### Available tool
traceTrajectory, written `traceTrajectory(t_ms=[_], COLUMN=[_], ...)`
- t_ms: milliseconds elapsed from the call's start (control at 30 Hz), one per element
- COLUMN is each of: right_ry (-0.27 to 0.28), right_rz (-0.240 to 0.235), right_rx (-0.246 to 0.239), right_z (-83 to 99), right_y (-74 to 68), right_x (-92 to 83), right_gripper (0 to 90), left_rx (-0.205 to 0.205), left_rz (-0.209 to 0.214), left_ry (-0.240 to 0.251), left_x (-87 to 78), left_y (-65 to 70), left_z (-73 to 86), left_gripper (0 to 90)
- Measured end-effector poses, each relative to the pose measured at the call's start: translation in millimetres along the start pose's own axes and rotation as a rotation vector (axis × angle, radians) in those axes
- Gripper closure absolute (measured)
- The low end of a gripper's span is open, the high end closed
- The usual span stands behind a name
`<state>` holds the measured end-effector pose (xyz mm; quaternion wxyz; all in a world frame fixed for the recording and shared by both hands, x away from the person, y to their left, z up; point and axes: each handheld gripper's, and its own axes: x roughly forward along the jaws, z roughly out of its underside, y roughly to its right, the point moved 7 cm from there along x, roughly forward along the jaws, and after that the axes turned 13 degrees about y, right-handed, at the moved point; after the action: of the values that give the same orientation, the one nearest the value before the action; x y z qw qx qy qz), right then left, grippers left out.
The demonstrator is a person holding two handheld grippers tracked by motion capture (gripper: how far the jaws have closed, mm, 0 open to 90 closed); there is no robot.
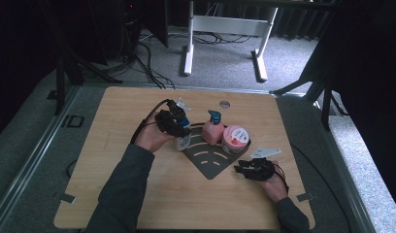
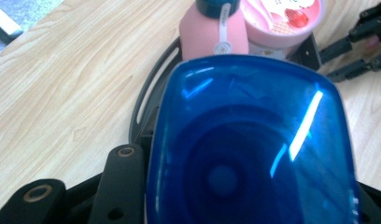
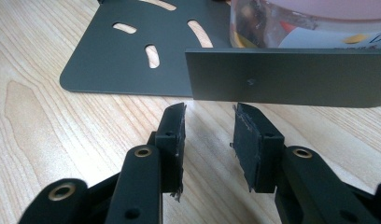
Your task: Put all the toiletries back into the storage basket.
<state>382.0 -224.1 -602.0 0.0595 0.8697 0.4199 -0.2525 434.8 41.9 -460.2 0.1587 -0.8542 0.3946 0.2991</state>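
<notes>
My left gripper point(image 1: 178, 127) is shut on a clear bottle point(image 1: 182, 141) with a blue cap point(image 2: 254, 144), holding it at the left edge of a dark fan-shaped slotted tray point(image 1: 210, 164). In the left gripper view the cap sits between the jaws, with one black finger point(image 2: 122, 184) beside it. A pink pump bottle point(image 1: 213, 132) and a pink-lidded jar point(image 1: 235, 138) stand on the tray's far part. My right gripper point(image 3: 208, 126) rests low on the table in front of the tray's upright side wall point(image 3: 291, 77). It is open and holds nothing.
The wooden table point(image 1: 138, 194) has bare room at the front and left. Beyond its far edge a white desk frame point(image 1: 225, 24) and cables lie on the grey floor. A round hole point(image 1: 224, 104) sits near the table's far edge.
</notes>
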Motion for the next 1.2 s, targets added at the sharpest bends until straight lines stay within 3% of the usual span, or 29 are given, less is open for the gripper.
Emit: traceTrajectory(t_ms=[567, 800, 1200], right_ry=[0.001, -0.001, -0.002], right_rz=[-0.002, -0.003, -0.004], right_rx=[-0.002, -0.001, 0.001], right_z=[-0.4, -0.5, -0.7], right_y=[-0.3, -0.4, -0.3], right_x=[0.9, 1.0, 1.2], right_gripper=[63.7, 63.8, 63.8], left_rx=[-0.043, -0.033, -0.032], left_rz=[-0.044, -0.074, -0.081], left_ry=[0.017, 0.009, 0.014], left_x=[25.1, 38.9, 52.2], left_y=[-12.9, -17.8, -17.6], left_z=[-8.7, -13.6, -19.8], left_gripper=[55.7, 55.7, 55.7])
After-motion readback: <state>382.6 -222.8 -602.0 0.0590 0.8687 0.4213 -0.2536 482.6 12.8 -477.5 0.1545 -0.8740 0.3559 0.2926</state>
